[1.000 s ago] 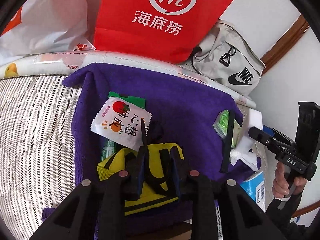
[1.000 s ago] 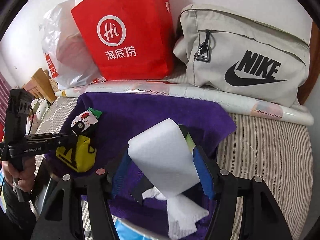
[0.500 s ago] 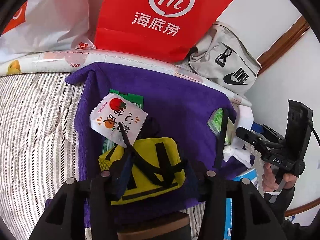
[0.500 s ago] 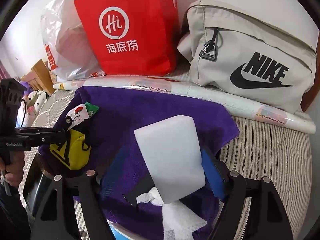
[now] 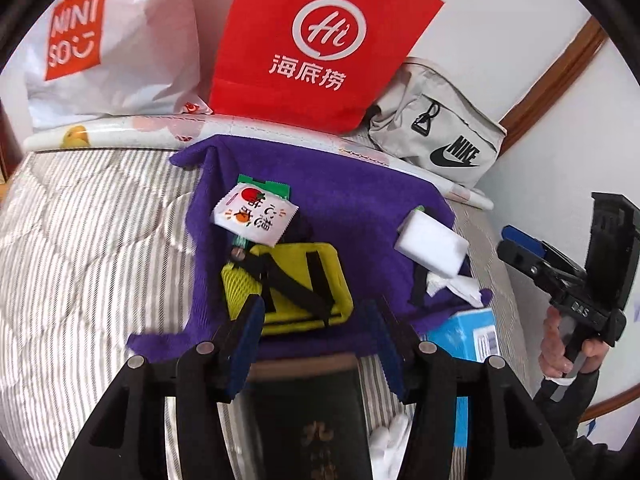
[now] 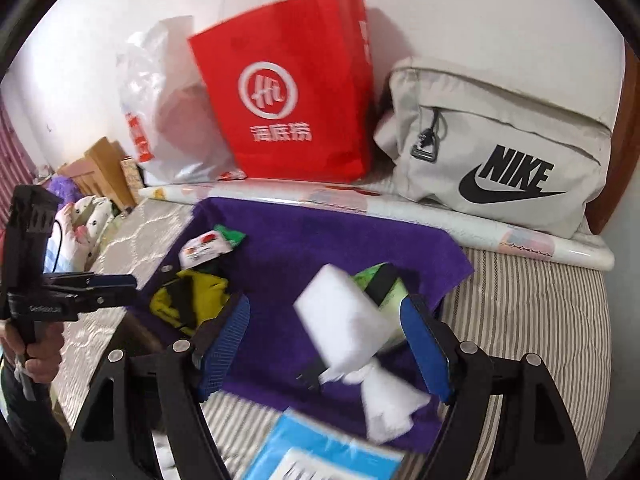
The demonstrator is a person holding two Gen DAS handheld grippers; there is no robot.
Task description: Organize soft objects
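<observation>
Where both pinched before, left claw (image 5: 316,344) and right claw (image 6: 326,346) gape.

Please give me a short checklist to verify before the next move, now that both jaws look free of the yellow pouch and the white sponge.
1. Left gripper jaws open, nothing between them: ok.
2. Right gripper jaws open, not pressing on white sponge: ok.
3. Yellow pouch lies on purple towel: ok.
4. Sponge settled flat: cannot tell, it leans on a green packet.
5. Snack sachet on the towel: ok.
6. White tissue tidy: not ok, crumpled at the towel's edge.
</observation>
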